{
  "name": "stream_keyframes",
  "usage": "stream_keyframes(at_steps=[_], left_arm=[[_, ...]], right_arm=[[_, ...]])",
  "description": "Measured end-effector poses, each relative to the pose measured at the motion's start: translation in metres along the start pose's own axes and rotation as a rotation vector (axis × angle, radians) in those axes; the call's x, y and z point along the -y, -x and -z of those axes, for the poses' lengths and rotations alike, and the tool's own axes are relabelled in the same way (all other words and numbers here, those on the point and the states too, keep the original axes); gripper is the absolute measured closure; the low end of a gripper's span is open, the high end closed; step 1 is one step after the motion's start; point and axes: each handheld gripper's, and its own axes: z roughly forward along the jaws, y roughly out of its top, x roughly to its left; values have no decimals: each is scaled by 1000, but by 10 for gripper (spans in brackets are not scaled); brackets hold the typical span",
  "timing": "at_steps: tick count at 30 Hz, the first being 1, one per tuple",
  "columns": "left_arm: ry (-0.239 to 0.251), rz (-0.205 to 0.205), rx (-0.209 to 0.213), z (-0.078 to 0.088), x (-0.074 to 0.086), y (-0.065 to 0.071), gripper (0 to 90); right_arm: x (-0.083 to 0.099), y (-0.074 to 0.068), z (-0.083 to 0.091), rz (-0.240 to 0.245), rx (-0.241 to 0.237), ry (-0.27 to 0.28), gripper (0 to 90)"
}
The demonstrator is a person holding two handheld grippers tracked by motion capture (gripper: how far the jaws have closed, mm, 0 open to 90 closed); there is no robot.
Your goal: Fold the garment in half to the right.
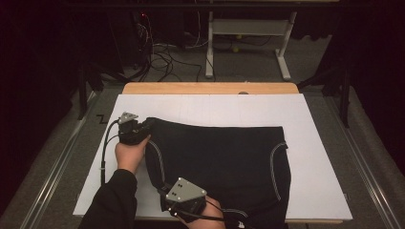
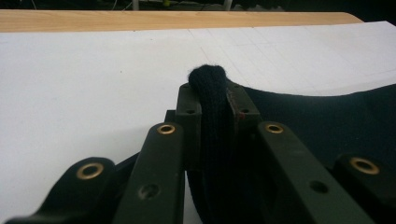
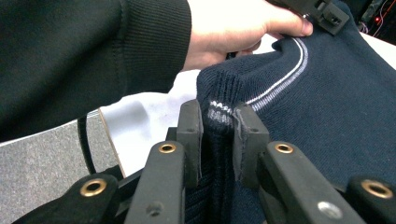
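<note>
Dark knitted sweater [image 1: 224,157] sprawled across the white board [image 1: 315,143] on the desk [image 1: 210,88], its near edge spilling over the front. In the high view it reads as near black with pale piping along the seams; the right gripper view brings out navy ribbed knit and a white-and-grey stripe. Left gripper [image 2: 212,100] sits at the garment's far-left corner, fingers [image 2: 189,107] nipped tight on a rolled fold of knit that bulges above them. Right gripper [image 3: 218,126] works the near-left edge, fingers [image 3: 190,126] clamped on the striped hem. The left hand [image 1: 130,153] wraps its gripper from behind, black sleeve [image 1: 112,200] trailing back.
</note>
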Motion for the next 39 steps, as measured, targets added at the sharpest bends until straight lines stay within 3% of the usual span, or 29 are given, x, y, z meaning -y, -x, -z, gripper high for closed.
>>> stream_keyframes(at_steps=[14,18,27,39], left_arm=[[-5,49,-9,7,3,-23,744],[-4,31,-23,13,4,-32,743],[6,52,-69,36,6,-61,742],[13,88,-111,72,12,-97,741]], right_arm=[[-14,-9,-16,20,-7,-20,766],[-19,-14,-25,29,-17,-22,766],[-32,-33,-51,26,-67,-12,766],[-55,-59,-80,65,-134,8,766]])
